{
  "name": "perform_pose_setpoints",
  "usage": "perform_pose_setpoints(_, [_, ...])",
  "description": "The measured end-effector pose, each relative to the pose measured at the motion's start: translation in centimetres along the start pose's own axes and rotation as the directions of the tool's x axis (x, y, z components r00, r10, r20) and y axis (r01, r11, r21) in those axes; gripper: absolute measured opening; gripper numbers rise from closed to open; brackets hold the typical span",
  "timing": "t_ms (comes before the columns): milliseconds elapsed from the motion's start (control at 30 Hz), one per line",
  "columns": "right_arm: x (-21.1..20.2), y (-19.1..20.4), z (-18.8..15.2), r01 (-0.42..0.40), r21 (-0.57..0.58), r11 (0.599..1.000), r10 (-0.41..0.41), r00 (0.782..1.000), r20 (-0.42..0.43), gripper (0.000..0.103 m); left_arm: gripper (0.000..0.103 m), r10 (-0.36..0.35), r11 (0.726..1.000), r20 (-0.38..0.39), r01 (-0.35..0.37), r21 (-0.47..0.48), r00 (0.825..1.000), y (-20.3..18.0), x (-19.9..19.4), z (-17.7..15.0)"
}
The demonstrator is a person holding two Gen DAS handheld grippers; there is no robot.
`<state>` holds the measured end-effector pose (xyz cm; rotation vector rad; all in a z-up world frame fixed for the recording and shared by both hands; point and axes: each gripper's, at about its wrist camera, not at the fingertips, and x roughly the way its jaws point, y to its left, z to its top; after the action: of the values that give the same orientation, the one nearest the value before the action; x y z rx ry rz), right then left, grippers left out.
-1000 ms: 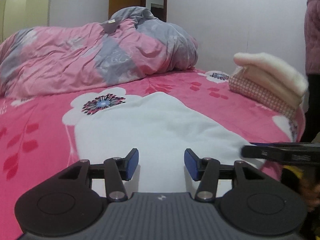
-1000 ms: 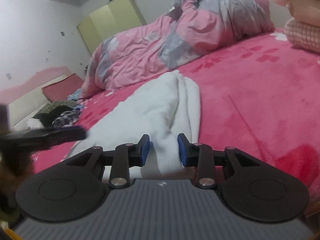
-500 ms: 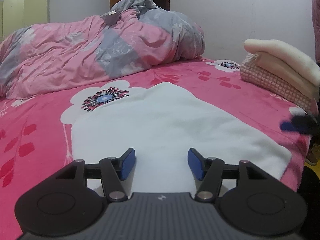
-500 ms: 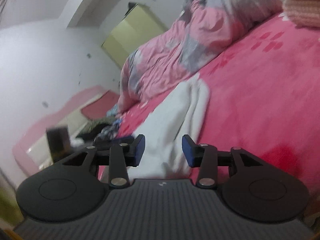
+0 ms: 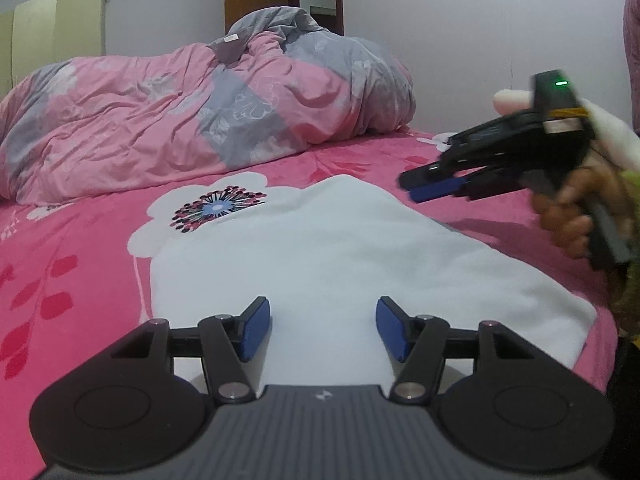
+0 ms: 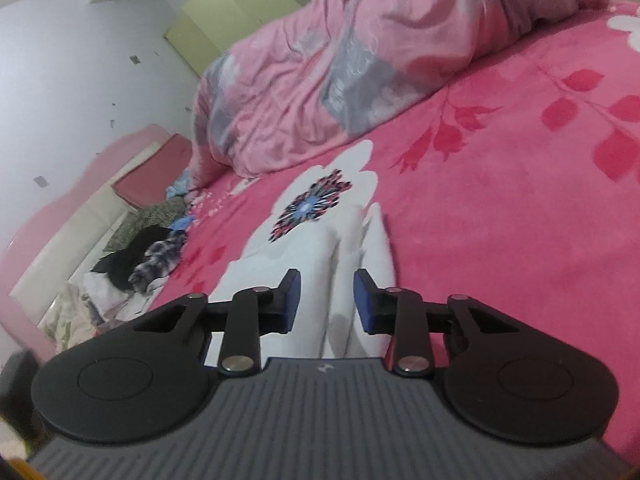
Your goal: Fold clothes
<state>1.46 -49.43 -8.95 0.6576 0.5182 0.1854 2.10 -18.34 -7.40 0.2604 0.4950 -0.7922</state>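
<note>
Bed (image 5: 100, 264): we see a pink flowered sheet carrying everything; a crumpled pink-and-grey duvet (image 5: 208, 108) is heaped at the far side.
White garment (image 5: 340, 264): it lies flat on the bed right in front of us, partly folded, its near edge under our left tool; in the right wrist view it shows layered edges (image 6: 360, 248).
Folded stack (image 5: 608, 136): cream pieces at the far right, mostly behind our right tool.
Right hand-held gripper (image 5: 434, 190): held in the air above the garment's right side, apart from the cloth; its jaws have just been closing but a gap remains between them with nothing gripped.
Left hand-held gripper (image 5: 322, 330): low over the garment's near edge, jaws apart, having just widened; the cloth is seen between the pads, not pinched.
Doing the step well: we judge the next fold needs both tools to take matching corners, pinch a full layer, lift evenly and lay the edge straight so the halves line up.
Hard to make out: the near hem is hidden under our left tool body; the right tool is blurred, and we cannot tell how many layers the garment has.
</note>
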Motion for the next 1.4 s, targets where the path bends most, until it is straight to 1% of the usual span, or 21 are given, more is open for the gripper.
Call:
perform_pose_setpoints(133, [2.8, -1.2, 1.1, 0.000, 0.032, 0.999, 0.002, 0.998, -0.065, 0.026, 0.062, -0.012, 1.000, 0.009, 0.012, -0.017, 1.000, 0.2, 0.1, -0.3])
perform_pose_setpoints(200, [3.5, -1.4, 1.1, -0.019, 0.040, 0.999, 0.022, 0.997, -0.079, 0.026, 0.062, -0.017, 0.999, 0.014, 0.017, -0.027, 1.000, 0.3, 0.1, -0.4])
perform_pose_setpoints(333, [4.2, -1.6, 1.3, -0.016, 0.041, 0.999, 0.019, 0.997, -0.078, 0.026, 0.063, -0.021, 0.999, 0.017, 0.022, -0.041, 1.000, 0.5, 0.3, -0.4])
perform_pose_setpoints(533, [5.8, -2.7, 2.0, -0.051, 0.090, 0.995, 0.059, 0.994, -0.087, 0.016, 0.063, -0.023, 0.998, 0.019, 0.024, -0.058, 1.000, 0.6, 0.4, -0.4])
perform_pose_setpoints(567, [6.0, -2.8, 2.0, -0.060, 0.098, 0.993, 0.068, 0.994, -0.084, 0.011, 0.063, -0.024, 0.998, 0.019, 0.025, -0.060, 1.000, 0.6, 0.5, -0.4])
perform_pose_setpoints(633, [5.9, -3.0, 1.9, -0.082, 0.110, 0.991, 0.089, 0.994, -0.061, 0.005, 0.063, -0.023, 0.998, 0.017, 0.024, -0.064, 1.000, 0.6, 0.5, -0.3])
perform_pose_setpoints(733, [4.9, -3.0, 1.8, -0.095, 0.105, 0.990, 0.096, 0.995, -0.002, 0.002, 0.063, -0.022, 0.998, 0.013, 0.023, -0.065, 1.000, 0.5, 0.6, -0.1])
perform_pose_setpoints(1000, [2.9, -2.9, 1.9, -0.143, 0.054, 0.988, 0.138, 0.986, 0.089, 0.001, 0.063, -0.017, 0.999, -0.001, 0.017, -0.045, 1.000, 0.0, 0.9, 0.4])
perform_pose_setpoints(1267, [2.8, -4.2, 1.5, -0.138, 0.085, 0.987, 0.128, 0.986, 0.105, 0.001, 0.063, -0.021, 0.999, -0.005, 0.021, -0.028, 1.000, -0.4, 1.5, 0.7])
perform_pose_setpoints(1400, [2.6, -4.2, 1.4, -0.133, 0.076, 0.988, 0.124, 0.985, 0.116, 0.001, 0.063, -0.029, 0.999, -0.005, 0.029, -0.024, 1.000, -0.4, 1.7, 0.8])
